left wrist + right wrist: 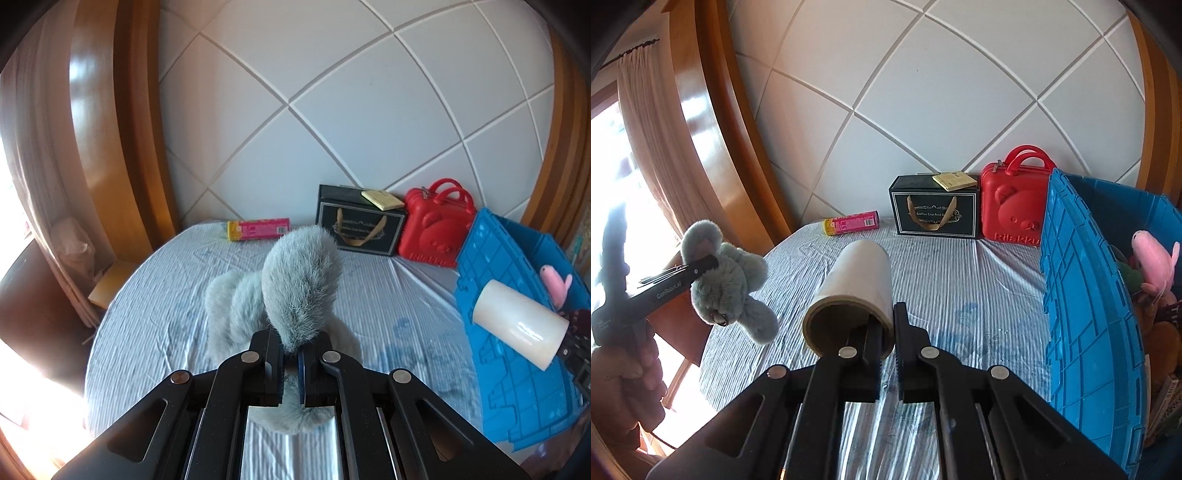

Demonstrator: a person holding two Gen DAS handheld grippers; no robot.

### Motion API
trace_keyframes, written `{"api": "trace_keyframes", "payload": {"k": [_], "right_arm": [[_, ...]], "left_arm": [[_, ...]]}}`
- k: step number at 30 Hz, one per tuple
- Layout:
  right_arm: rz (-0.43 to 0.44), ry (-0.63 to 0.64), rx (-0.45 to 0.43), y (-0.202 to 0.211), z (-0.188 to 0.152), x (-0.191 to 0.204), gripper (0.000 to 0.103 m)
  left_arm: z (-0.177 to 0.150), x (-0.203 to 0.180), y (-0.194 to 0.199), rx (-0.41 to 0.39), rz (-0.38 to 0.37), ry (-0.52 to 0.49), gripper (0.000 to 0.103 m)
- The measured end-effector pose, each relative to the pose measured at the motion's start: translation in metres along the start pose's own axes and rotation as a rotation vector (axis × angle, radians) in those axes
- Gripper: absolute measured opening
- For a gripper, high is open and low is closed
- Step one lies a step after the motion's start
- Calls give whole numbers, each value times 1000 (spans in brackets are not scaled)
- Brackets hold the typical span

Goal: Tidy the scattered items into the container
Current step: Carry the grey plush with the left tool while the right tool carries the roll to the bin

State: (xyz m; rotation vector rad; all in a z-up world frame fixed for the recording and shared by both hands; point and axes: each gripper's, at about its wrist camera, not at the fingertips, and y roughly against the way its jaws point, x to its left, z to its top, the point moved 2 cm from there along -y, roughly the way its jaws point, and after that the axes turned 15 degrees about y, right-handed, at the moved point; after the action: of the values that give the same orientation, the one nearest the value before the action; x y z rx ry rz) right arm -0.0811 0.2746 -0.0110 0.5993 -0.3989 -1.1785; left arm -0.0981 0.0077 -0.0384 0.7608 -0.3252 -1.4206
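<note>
Plush toy hung in the air off the bed's edge, pinched by thin fur; it could slip free. Roll was held by its rim only and might tip out before the blue crate. Left gripper was clamped on plush, right gripper on the roll wall.

We note the right gripper clamped on the wall of a white roll, held above the striped bedsheet. At left, the left gripper grips a grey plush toy. The blue crate stands right, holding a pink plush.
</note>
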Motion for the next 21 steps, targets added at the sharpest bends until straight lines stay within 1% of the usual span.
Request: {"api": "trace_keyframes", "payload": {"k": [15,21], "right_arm": [[-53,-74,-74,54,-24,-76,5],[-79,-94,-86,72,-35,-104,5]], "left_arm": [[5,-124,21,-42,-120,-111,4],[3,-164,29,-54,-145,-140,4]]}}
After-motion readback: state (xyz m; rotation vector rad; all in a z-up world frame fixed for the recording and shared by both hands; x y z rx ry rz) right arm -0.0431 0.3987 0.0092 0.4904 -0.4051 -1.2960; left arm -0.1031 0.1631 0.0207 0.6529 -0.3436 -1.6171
